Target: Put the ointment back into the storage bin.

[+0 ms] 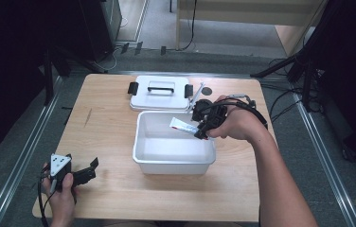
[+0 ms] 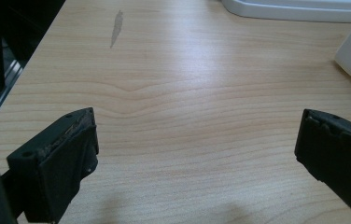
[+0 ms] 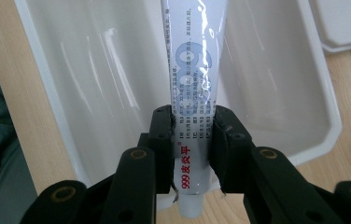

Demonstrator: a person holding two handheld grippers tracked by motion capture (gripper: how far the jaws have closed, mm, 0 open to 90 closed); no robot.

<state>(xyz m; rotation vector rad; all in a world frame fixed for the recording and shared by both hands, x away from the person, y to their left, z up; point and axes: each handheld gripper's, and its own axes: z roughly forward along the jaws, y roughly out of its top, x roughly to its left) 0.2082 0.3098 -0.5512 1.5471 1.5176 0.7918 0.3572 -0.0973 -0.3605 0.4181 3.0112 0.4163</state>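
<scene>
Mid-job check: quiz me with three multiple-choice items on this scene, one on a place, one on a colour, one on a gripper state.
1. Where is the lid?
A. on the bin
B. on the table behind the bin
C. in the left hand-held gripper

2. What colour is the bin?
A. white
B. blue
C. black

3. What is the right hand-held gripper doing?
A. standing open with nothing in it
B. clamping the bin's rim
C. clamping a tube

Answers: B, the lid lies flat on the wood beyond the bin; A, its walls and floor are white; C, both pads press the tube's sides over the bin.
</scene>
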